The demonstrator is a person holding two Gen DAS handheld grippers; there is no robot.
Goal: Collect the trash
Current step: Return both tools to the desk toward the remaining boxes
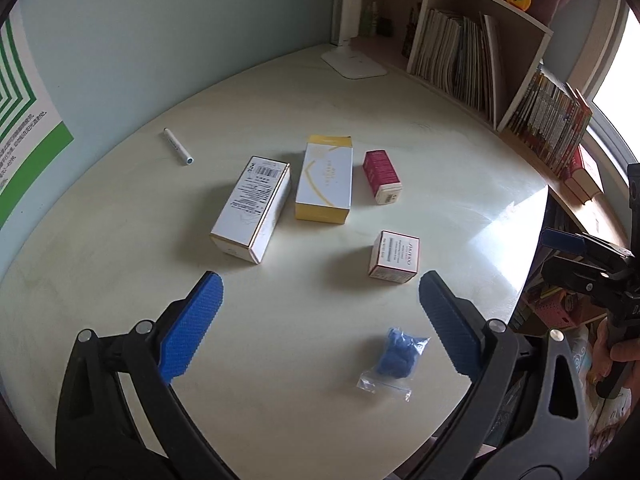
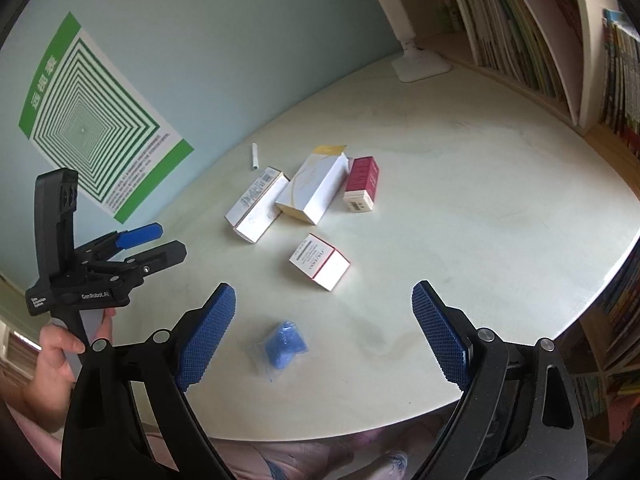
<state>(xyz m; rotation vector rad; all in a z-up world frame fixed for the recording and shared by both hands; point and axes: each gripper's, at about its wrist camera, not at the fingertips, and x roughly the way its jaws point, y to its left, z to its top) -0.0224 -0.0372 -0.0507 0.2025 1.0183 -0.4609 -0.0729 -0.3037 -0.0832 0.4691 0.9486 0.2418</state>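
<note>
**Both grippers wide open above a table with six bits of litter**

Here is the pale round wooden table point(image 1: 400, 92), and the count starts at its landmark: the white carton with yellow edges point(image 1: 326, 180), lying flat near the middle. Four cardboard boxes in all. Just to that carton's left, almost touching, lies the long white box with a barcode label point(image 1: 253, 208). Just to its right sits the small dark red box with a white end point(image 1: 382, 176), a narrow gap between them. Nearer the camera than the carton, and apart from it, stands the small white cube box with red edging point(image 1: 395, 256).

One white marker pen with a grey tip point(image 1: 178, 147) lies well to the carton's left, alone. One crumpled blue wad in a clear plastic bag point(image 1: 394, 356) lies nearest the table's front edge, well apart from the carton.

Two grippers, neither holding anything. The left gripper point(image 1: 320, 308) hangs over the table with its blue ribbed fingers point(image 1: 192, 324) spread wide; the blue wad shows in the gap below them, untouched. The right gripper point(image 2: 324, 328) is spread just as wide, fingers point(image 2: 208, 332) clear of everything, the same bag below and between them.

One white lamp base point(image 1: 354, 62) stands far behind the carton, by the bookshelf of upright books point(image 1: 460, 60).
</note>
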